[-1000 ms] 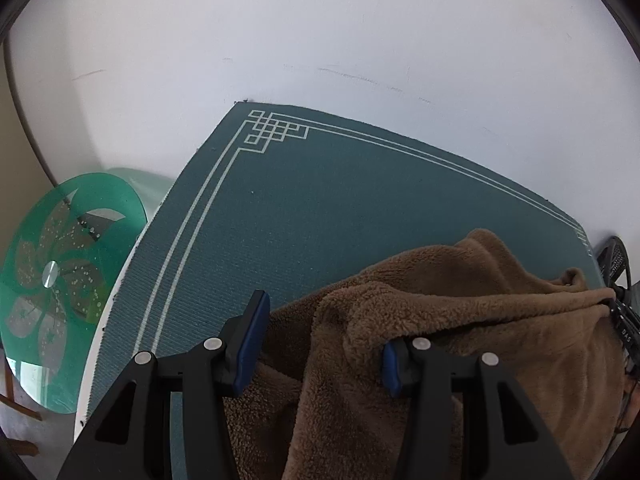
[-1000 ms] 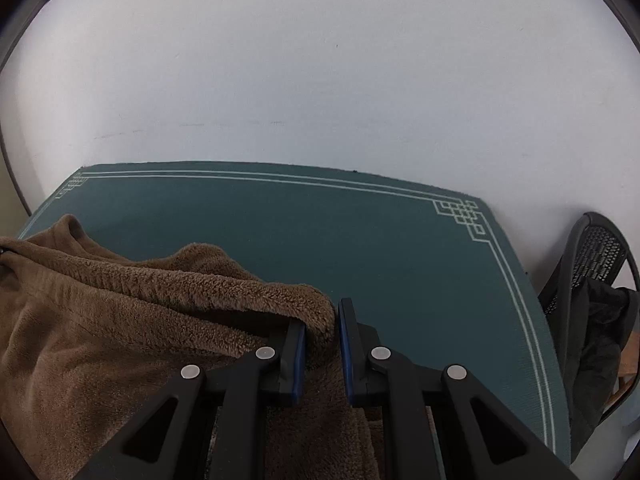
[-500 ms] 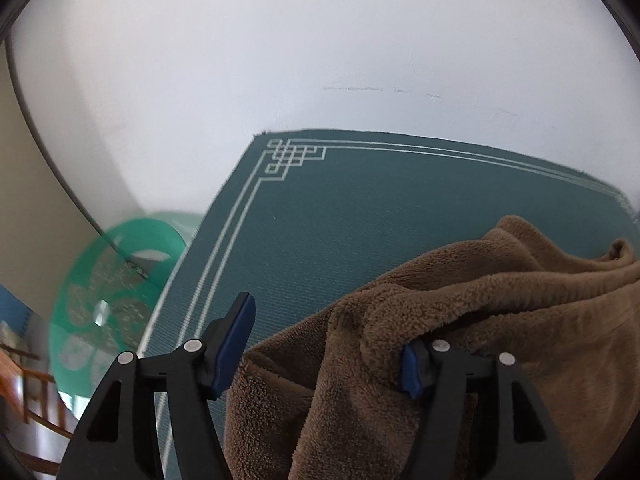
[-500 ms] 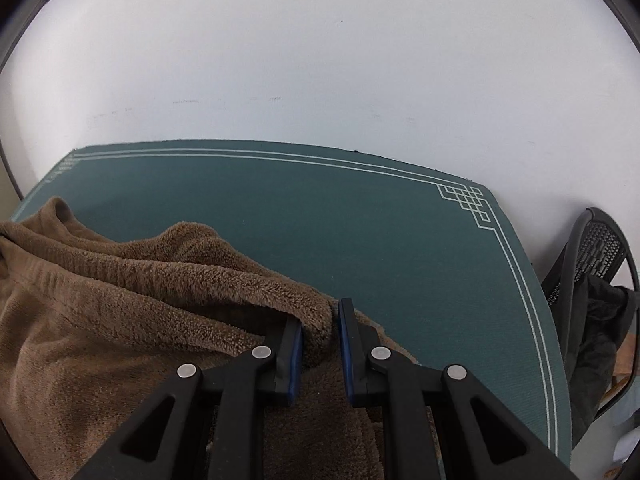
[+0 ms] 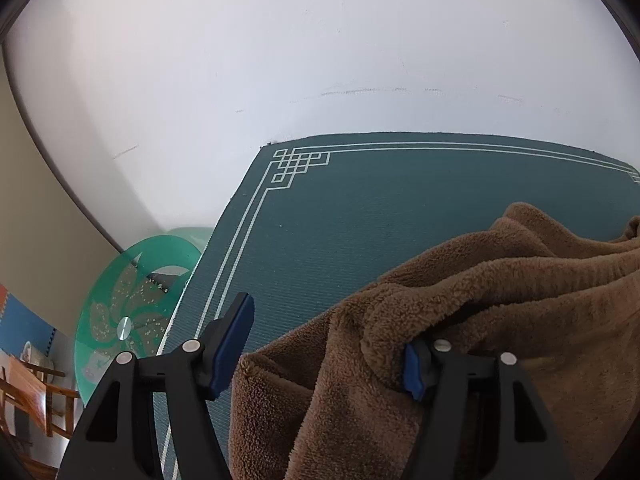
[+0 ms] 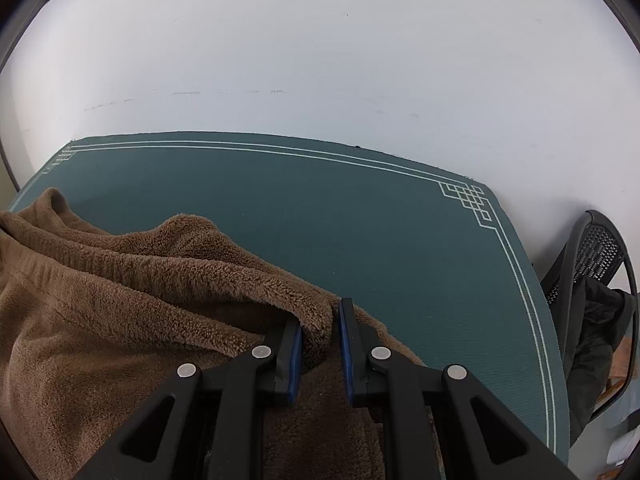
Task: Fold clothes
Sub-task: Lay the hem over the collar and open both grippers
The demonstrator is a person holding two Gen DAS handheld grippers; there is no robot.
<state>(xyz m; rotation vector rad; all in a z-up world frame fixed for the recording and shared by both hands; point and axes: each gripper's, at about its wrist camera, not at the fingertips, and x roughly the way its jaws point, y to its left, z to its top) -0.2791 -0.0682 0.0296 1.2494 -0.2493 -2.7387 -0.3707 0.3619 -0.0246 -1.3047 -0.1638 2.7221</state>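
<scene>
a thick brown fleece garment (image 5: pixel 480 320) is heaped on the near part of a dark green mat (image 5: pixel 360 208), with ridges of cloth raised between the two tools. the right gripper (image 6: pixel 318 336) is seen with its jaws drawn close and a fold of the fleece pinched between the blue pads. the left gripper (image 5: pixel 328 348) is seen with its jaws spread wide, a bunched edge of the fleece lying between them and against the right-hand pad (image 5: pixel 412 368). judged from this, an edge is being gathered at two points so that it can be lifted and laid over. it would be done well if the left jaws were closed on the full thickness of the hem, not on the pile alone, and if both holds were kept level so that the cloth is drawn taut without twisting. compared with a second ago, the left view has been swung rightward and tilted up: more wall is shown, the green glass disc (image 5: pixel 132 312) is lower, and the right pinch is unchanged.
</scene>
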